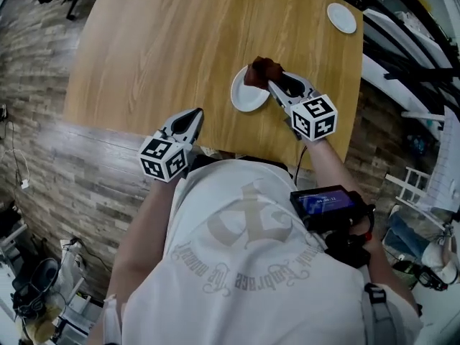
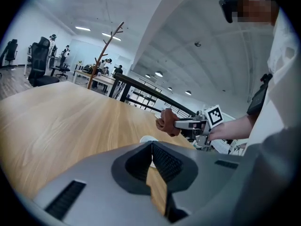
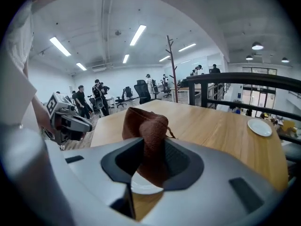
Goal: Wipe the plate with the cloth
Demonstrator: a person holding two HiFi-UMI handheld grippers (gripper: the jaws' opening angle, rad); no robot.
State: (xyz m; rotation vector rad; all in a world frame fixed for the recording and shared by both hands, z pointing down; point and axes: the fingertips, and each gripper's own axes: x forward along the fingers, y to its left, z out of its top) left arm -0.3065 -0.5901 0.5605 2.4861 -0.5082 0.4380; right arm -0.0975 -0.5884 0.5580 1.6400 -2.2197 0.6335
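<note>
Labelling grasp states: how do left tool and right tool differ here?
The right tool is shut on the brown cloth; the left tool is shut on nothing. The right tool hangs over the white plate; the left tool hangs near the table front edge, apart from the plate. Shared: jaws together, both above the table.
</note>
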